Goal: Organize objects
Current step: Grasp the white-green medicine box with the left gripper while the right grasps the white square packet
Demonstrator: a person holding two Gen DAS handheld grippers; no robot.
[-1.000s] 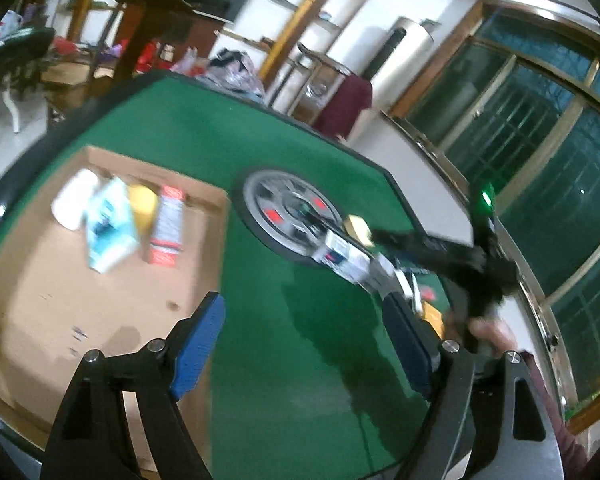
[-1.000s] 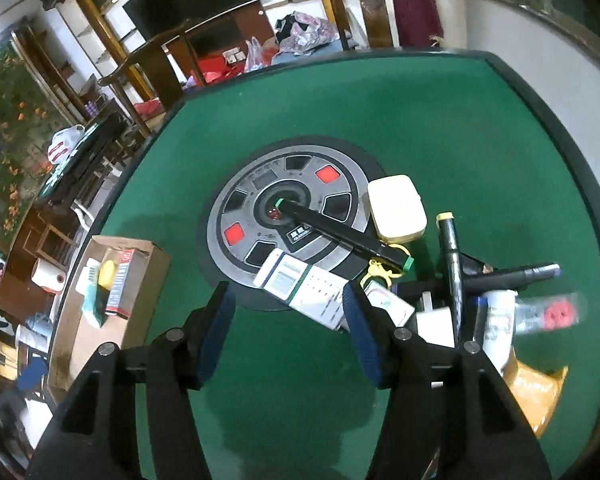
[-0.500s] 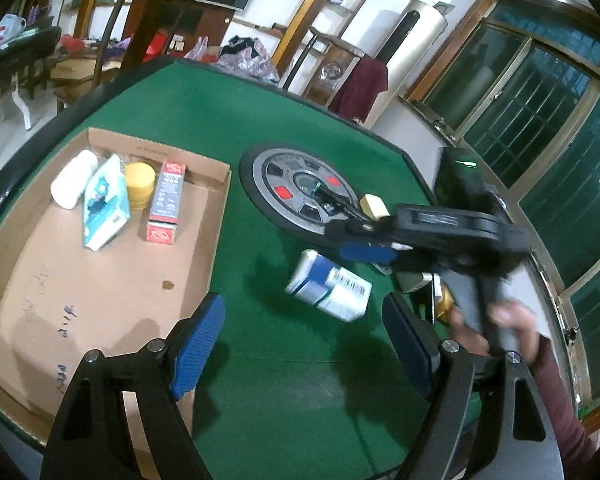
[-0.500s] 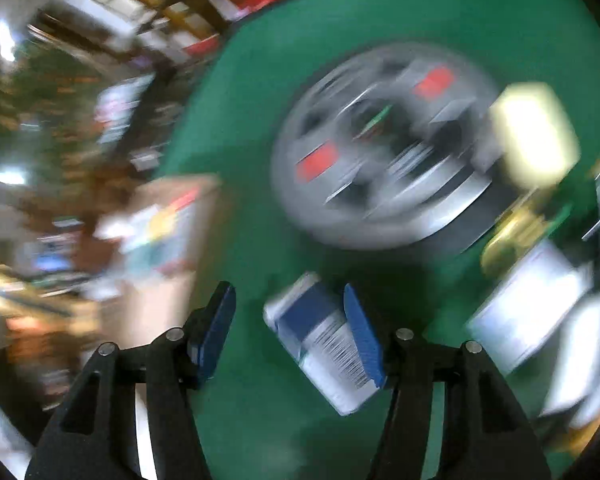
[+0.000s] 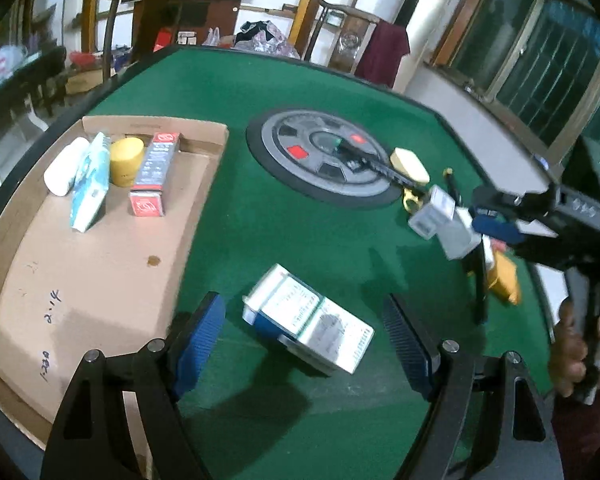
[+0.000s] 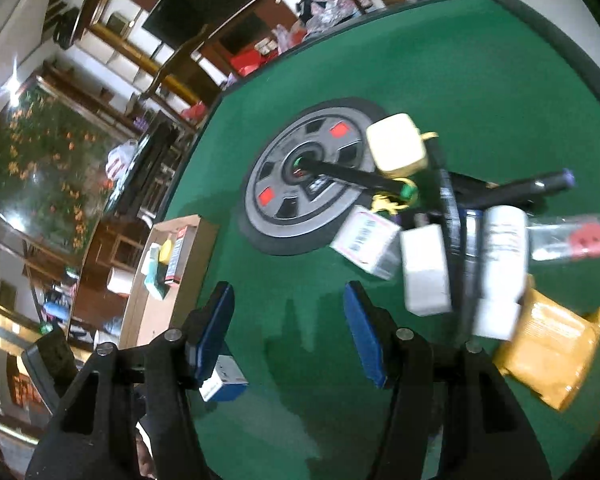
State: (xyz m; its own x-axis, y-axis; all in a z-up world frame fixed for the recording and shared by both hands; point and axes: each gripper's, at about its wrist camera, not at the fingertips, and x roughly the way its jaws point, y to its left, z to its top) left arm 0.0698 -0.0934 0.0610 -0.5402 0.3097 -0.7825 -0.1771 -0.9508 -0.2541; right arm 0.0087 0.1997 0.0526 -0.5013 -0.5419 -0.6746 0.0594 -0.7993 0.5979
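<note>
While the blue-and-white box (image 5: 308, 322) lies flat on the green surface (image 5: 300, 92), the left tool (image 5: 306, 338) hovers over it with its jaws spread wide; the box sits between the two blue pads (image 5: 202, 334) but neither pad touches it. To the left of the box is the cardboard tray (image 5: 100, 264), and in its far part lie a white bottle (image 5: 65, 165), a light blue packet (image 5: 89, 182), a yellow jar (image 5: 127, 160) and a red-and-grey carton (image 5: 153, 174). The right tool (image 6: 290, 330) is released too, with only bare green surface between its fingers. It stands near the heap of things at the right side: a white box with a barcode (image 6: 366, 242), a plain white box (image 6: 426, 274), a white tube (image 6: 500, 270), black pens (image 6: 354, 176), a cream case (image 6: 396, 146) and an orange pouch (image 6: 552, 350). Far from both tools a grey round disc (image 5: 322, 158) with red marks lies in the middle of the surface. A corner of the blue-and-white box shows just beside the right tool's left finger.
</note>
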